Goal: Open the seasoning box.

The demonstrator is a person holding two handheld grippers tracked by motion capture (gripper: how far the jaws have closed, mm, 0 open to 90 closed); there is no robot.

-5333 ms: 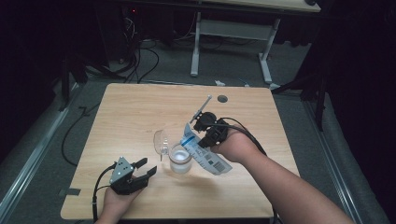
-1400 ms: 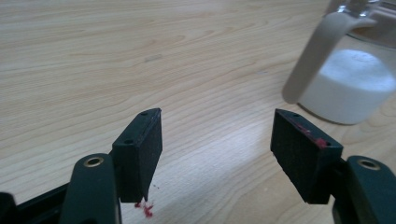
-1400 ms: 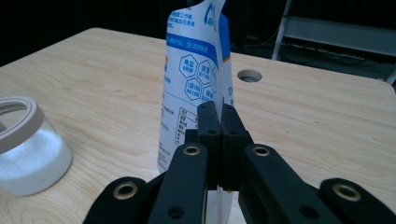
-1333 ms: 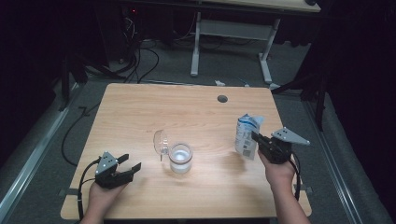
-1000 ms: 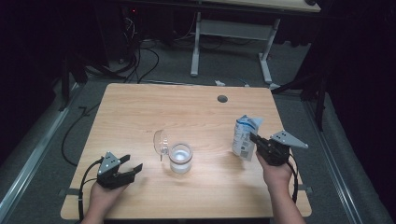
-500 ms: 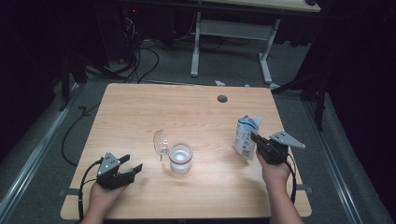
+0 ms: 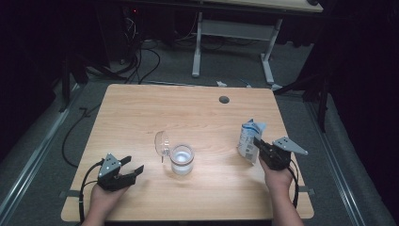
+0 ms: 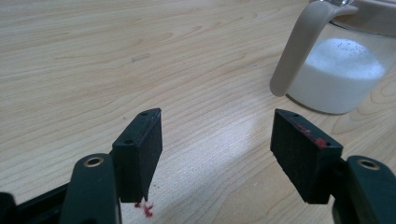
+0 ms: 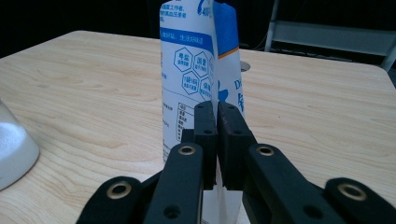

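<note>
A blue-and-white milk pouch [image 7: 248,139] stands upright near the table's right edge. My right gripper [image 7: 257,144] pinches its near side seam; in the right gripper view the pads [image 9: 206,122] sit almost together on the thin edge of the pouch [image 9: 196,51]. Those jaws have just been opening slightly, with the seam still between them. A glass mug [image 7: 181,160] of white liquid stands at the table's middle, its clear lid [image 7: 162,143] flipped up. My left gripper [image 7: 133,166] rests at the front left, open and with nothing between its fingers [image 8: 140,144], and the mug [image 8: 336,74] lies ahead to its right.
The wooden table [image 7: 188,108] has a round cable hole [image 7: 224,99] at the back. The mug's edge [image 9: 9,144] shows at the left of the right gripper view. Cables and a desk frame [image 7: 235,33] lie on the floor behind the table.
Five seconds ago the right gripper held the pouch tilted over the mug; it now stands upright at the right. The left gripper has drawn back to the front left.
</note>
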